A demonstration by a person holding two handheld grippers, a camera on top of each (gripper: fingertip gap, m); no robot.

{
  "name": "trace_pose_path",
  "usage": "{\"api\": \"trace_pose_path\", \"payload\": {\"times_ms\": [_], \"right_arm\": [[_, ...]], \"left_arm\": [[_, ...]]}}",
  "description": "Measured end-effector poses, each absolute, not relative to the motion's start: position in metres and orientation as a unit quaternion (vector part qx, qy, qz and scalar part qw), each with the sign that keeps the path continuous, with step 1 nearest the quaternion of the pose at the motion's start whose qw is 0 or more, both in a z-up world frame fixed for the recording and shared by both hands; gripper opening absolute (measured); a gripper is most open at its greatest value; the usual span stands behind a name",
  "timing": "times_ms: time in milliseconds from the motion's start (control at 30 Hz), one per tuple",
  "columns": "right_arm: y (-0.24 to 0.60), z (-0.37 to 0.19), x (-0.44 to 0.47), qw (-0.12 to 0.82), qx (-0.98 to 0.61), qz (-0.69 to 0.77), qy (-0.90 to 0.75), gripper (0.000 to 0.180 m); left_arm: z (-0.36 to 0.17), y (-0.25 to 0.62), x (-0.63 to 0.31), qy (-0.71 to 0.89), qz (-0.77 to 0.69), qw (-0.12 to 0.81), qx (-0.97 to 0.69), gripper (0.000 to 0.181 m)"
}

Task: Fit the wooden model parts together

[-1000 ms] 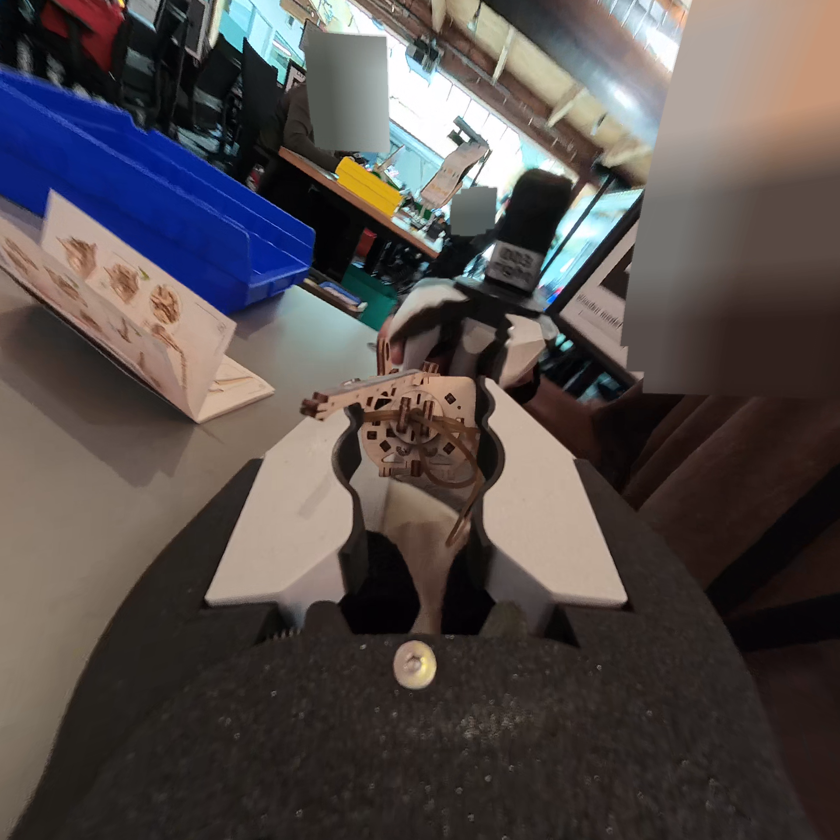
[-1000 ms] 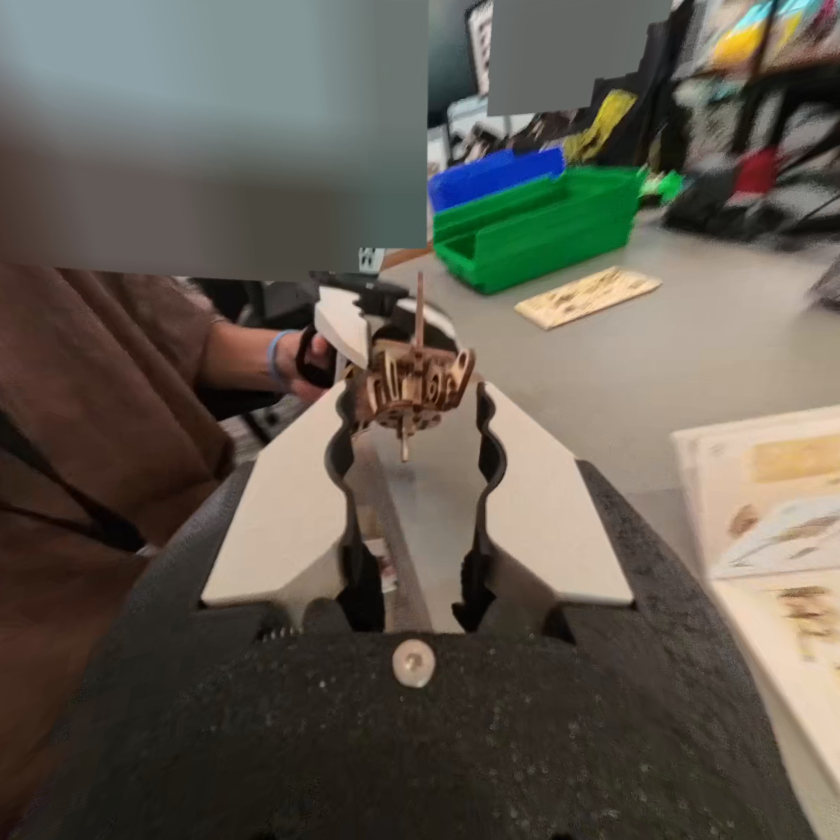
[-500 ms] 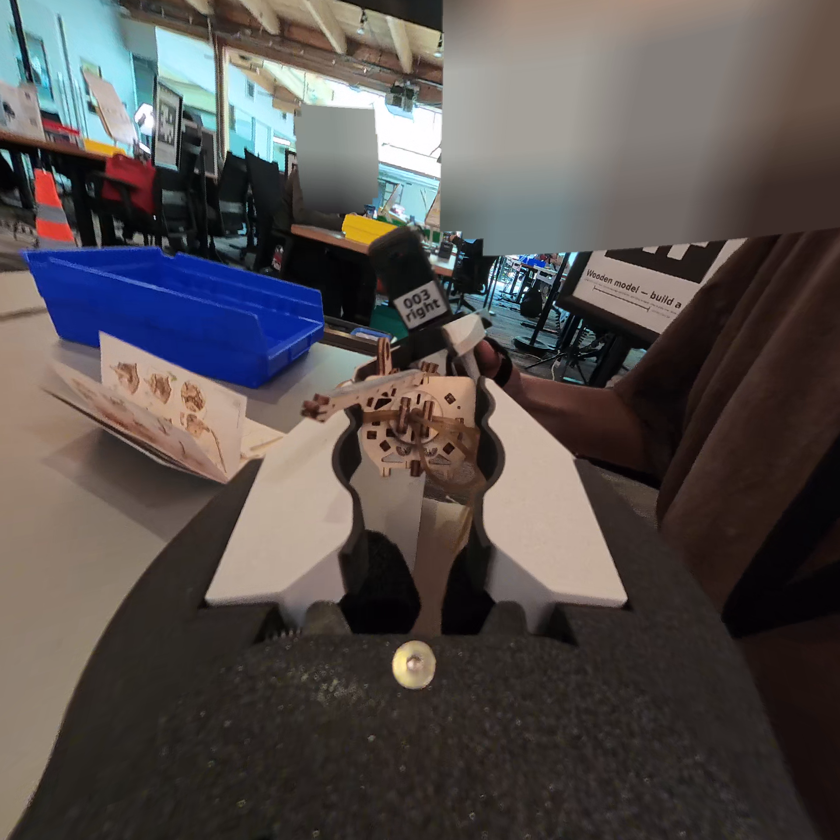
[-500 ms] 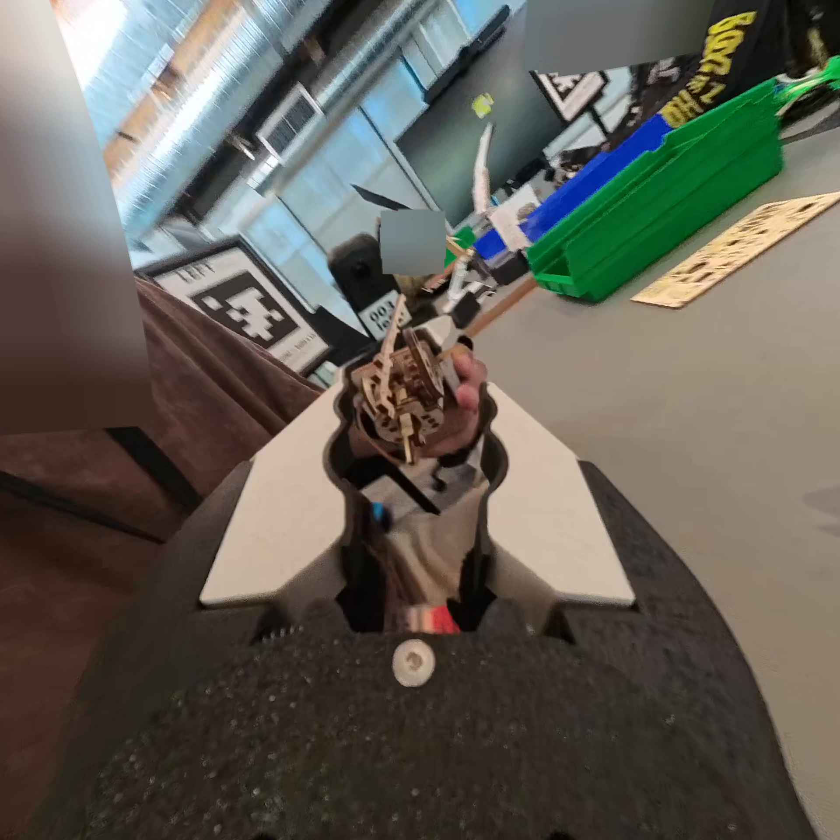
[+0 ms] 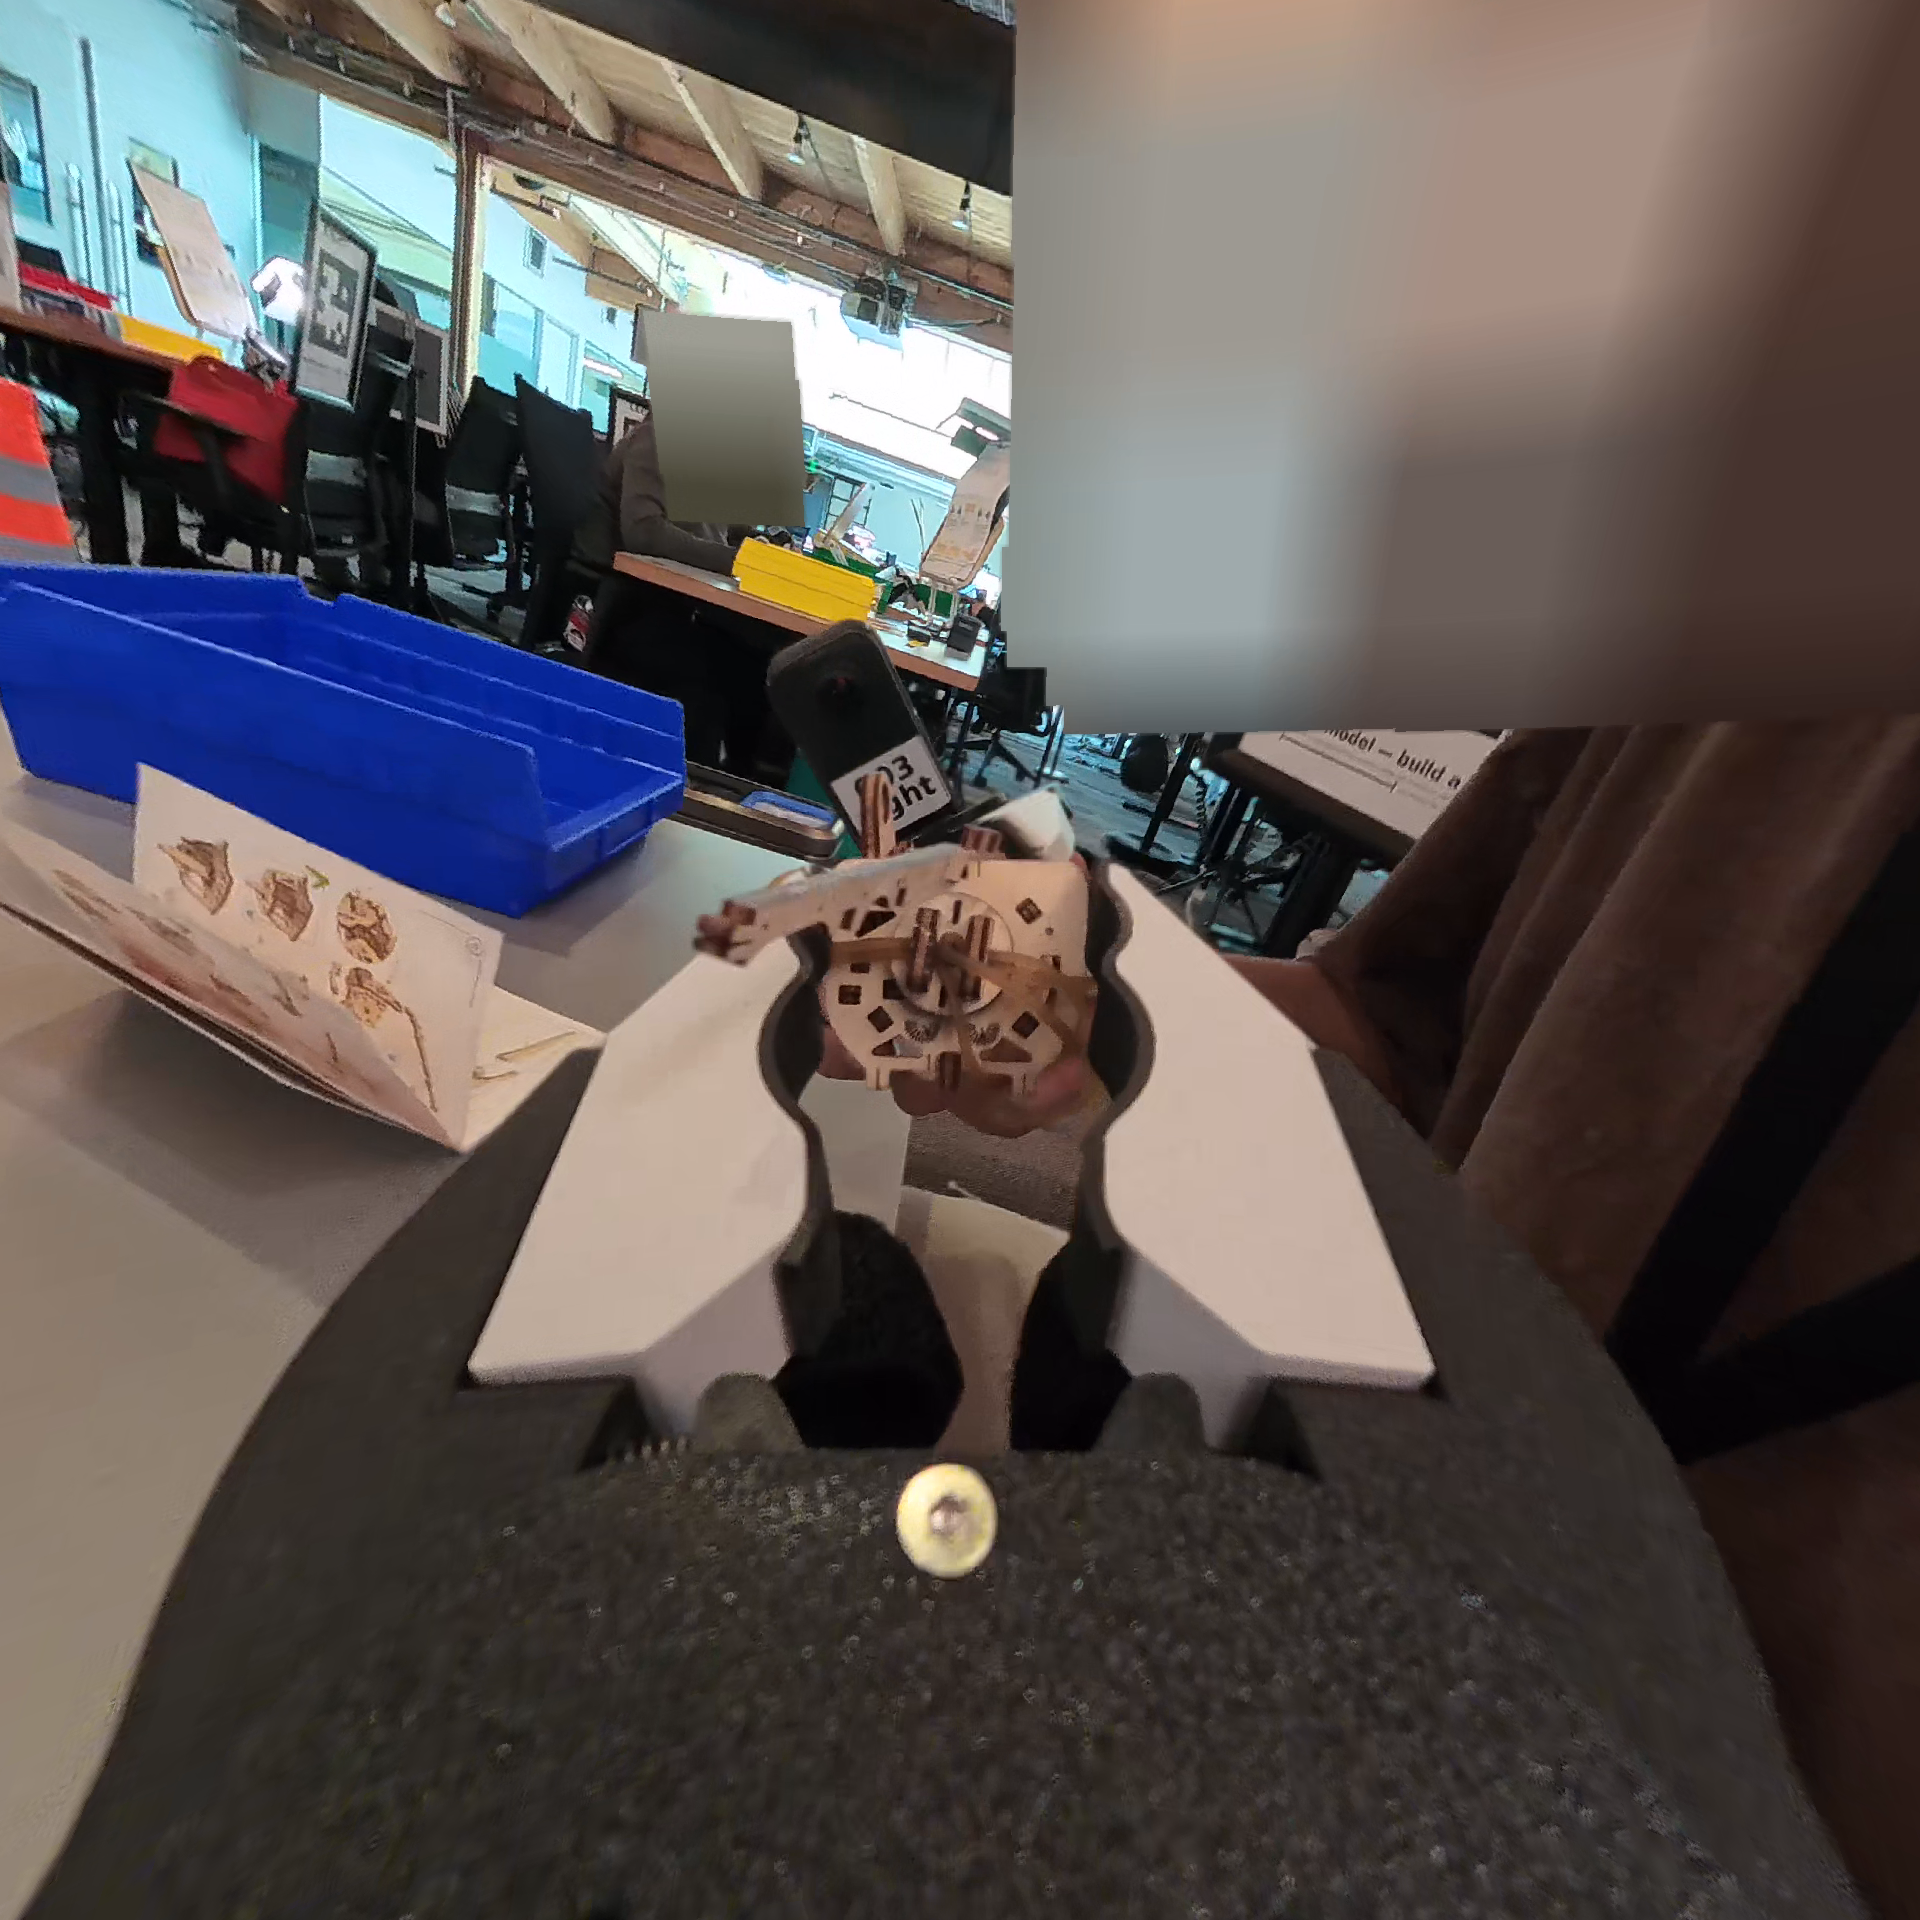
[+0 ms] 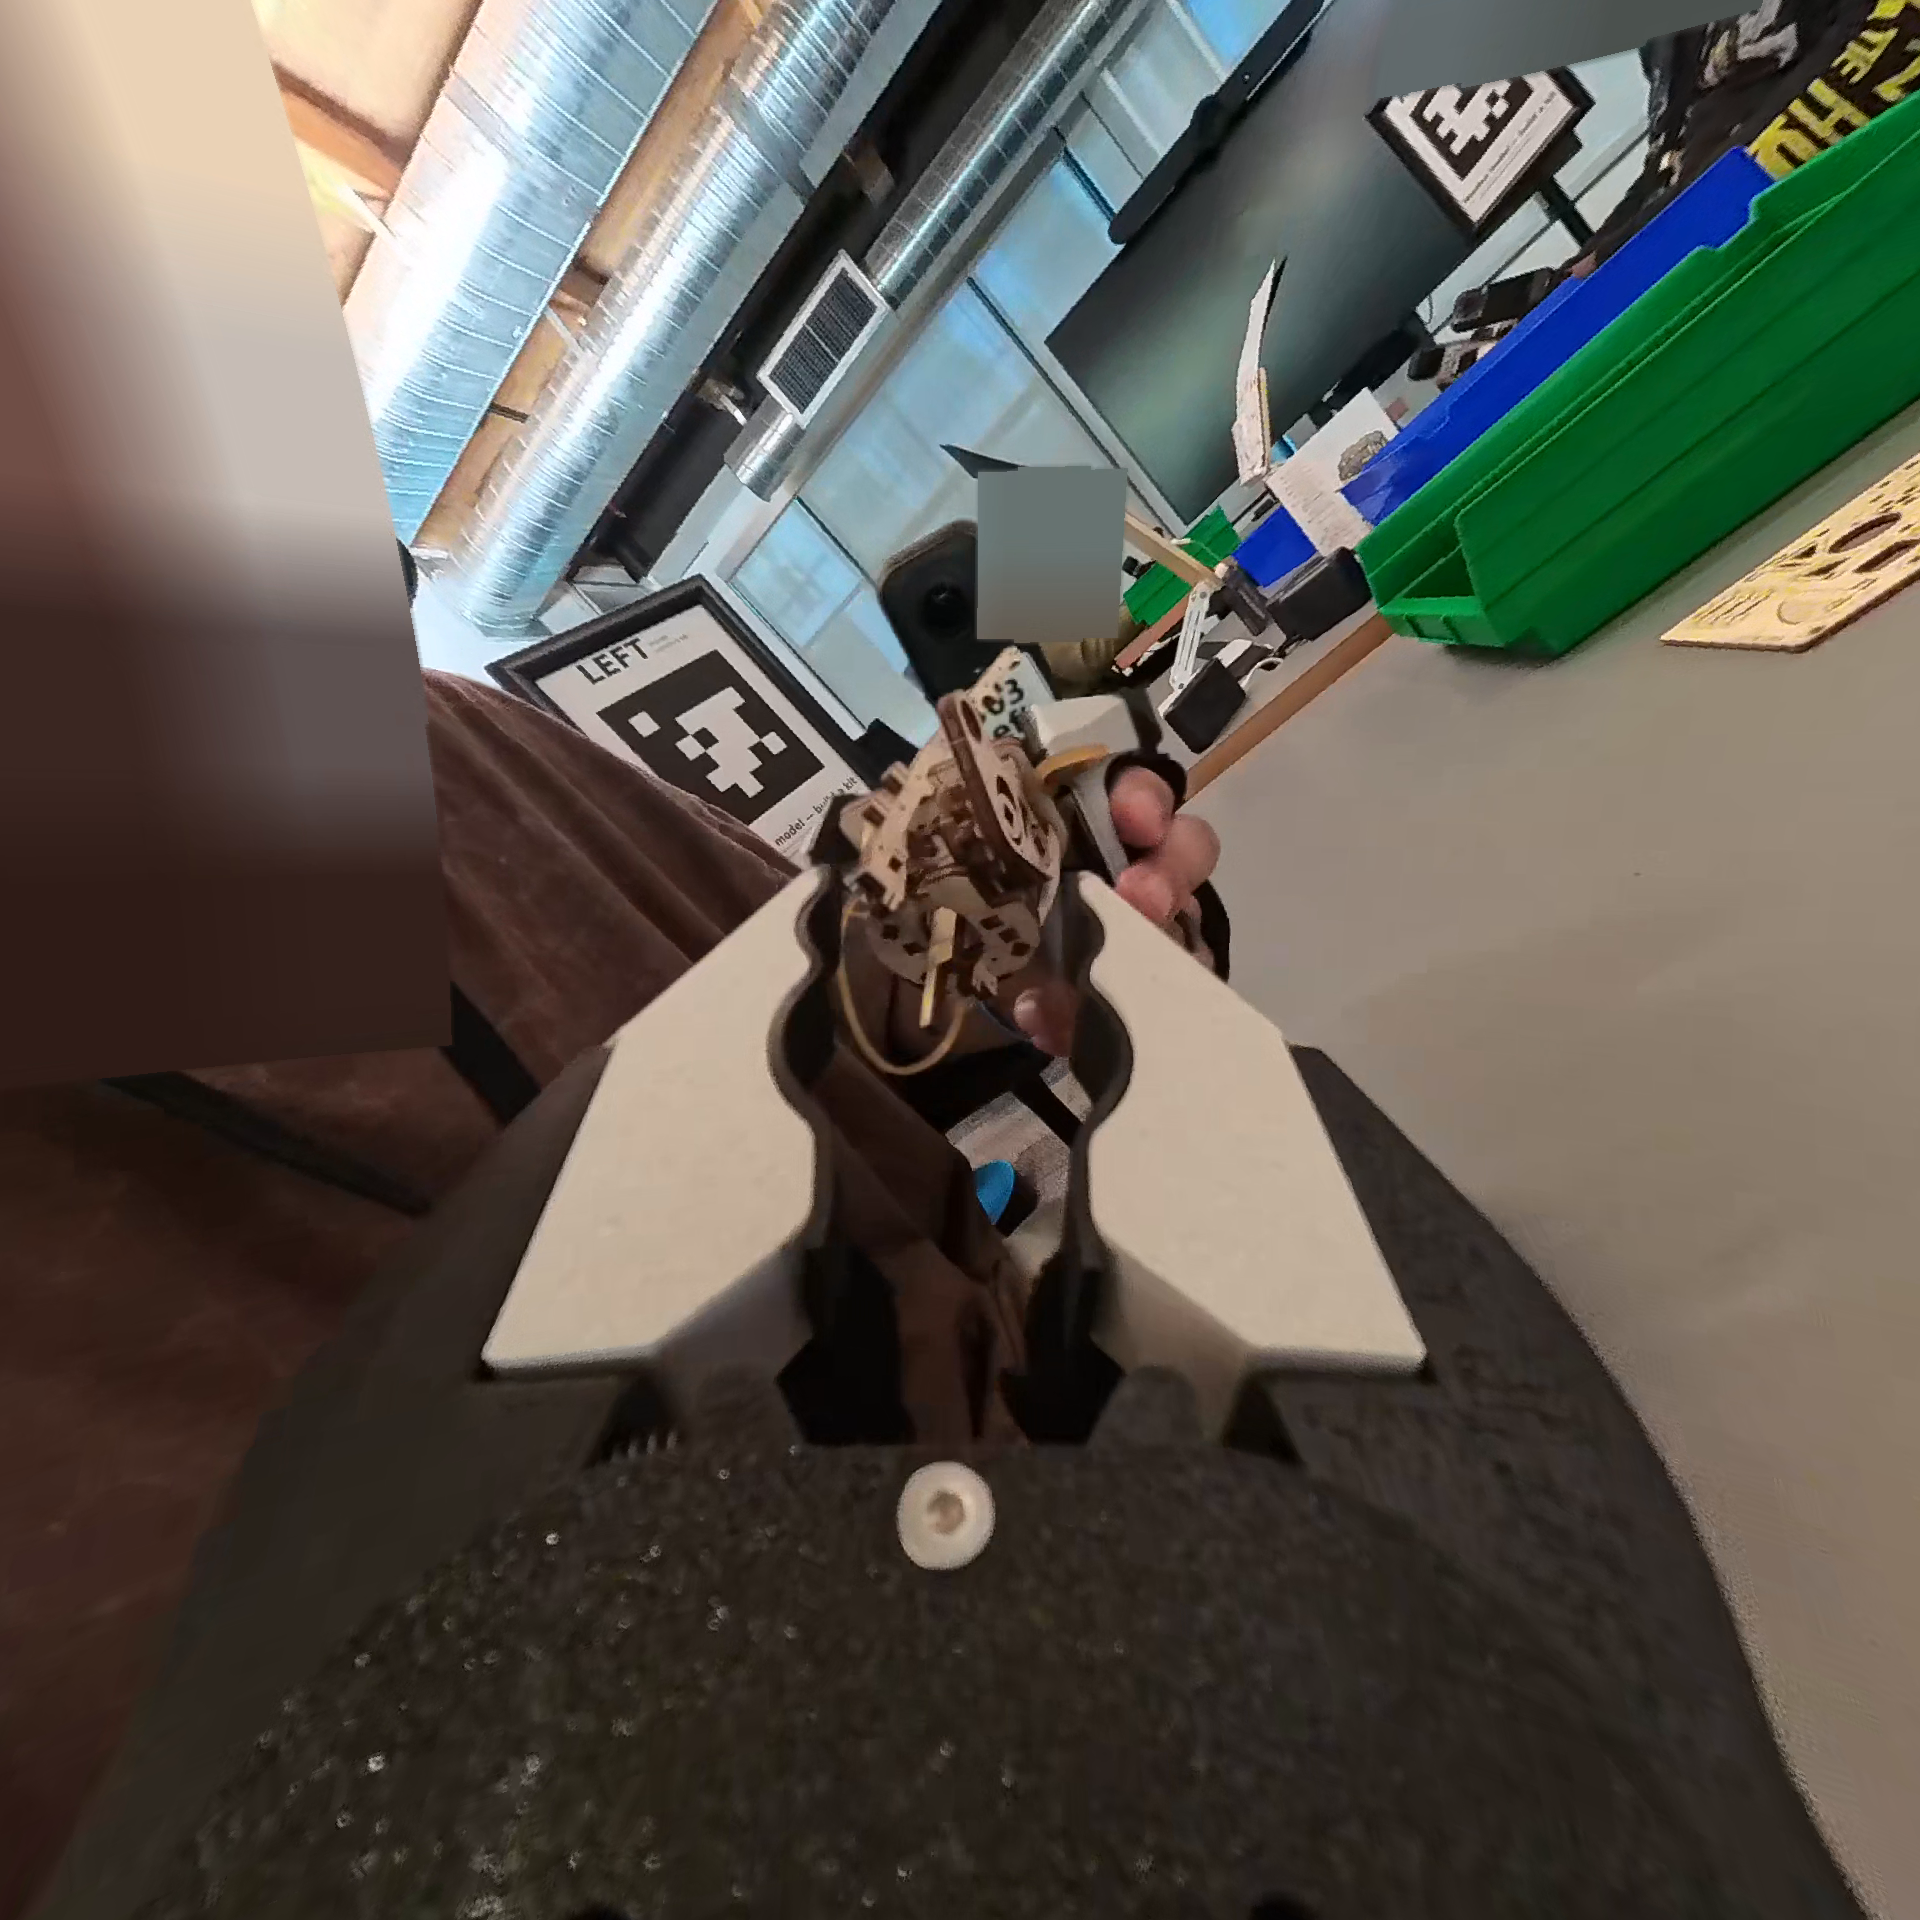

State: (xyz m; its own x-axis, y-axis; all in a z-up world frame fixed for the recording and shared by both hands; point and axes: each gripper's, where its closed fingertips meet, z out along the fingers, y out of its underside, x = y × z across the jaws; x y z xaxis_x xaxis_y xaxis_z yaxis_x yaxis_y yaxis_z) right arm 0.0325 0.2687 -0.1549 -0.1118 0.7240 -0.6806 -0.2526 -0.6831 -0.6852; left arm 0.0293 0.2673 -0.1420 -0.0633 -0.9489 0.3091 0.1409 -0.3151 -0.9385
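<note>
**Wooden model held between two grippers**

The left gripper is clamped on the pale laser-cut wooden gear model, raised above the grey surface. The right gripper faces the model's other side; whether it grips cannot be told.

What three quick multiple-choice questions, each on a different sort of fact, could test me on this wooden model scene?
1. Where is the wooden model?
A. In the blue bin
B. Raised at the fingertips of the left hand-held gripper
C. Flat on the booklet

2. What colour is the bin nearest the cut-out wooden sheet?
A. Green
B. Red
C. White

3. How does the instruction booklet lie?
A. Closed flat
B. Rolled up
C. Open, pages lifted

Answers: 1 B, the model sits between the white fingertips, above the table. 2 A, a green bin stands just behind the sheet. 3 C, its pages rise in a fold.
</note>
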Motion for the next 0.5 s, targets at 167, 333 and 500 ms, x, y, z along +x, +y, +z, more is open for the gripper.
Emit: {"api": "trace_pose_path", "payload": {"times_ms": [167, 333, 500], "right_arm": [[0.285, -0.148, 0.049, 0.391, -0.584, 0.685, -0.19, 0.034], [0.288, -0.141, 0.057, 0.484, -0.637, 0.536, -0.271, 0.016], [0.28, -0.147, 0.041, 0.47, -0.655, 0.503, -0.311, 0.016]], "left_arm": [[-0.143, 0.28, 0.028, 0.334, -0.647, 0.409, -0.549, 0.047], [-0.15, 0.29, 0.026, 0.3, -0.657, 0.384, -0.575, 0.047], [-0.151, 0.289, 0.025, 0.311, -0.644, 0.394, -0.578, 0.047]]}}
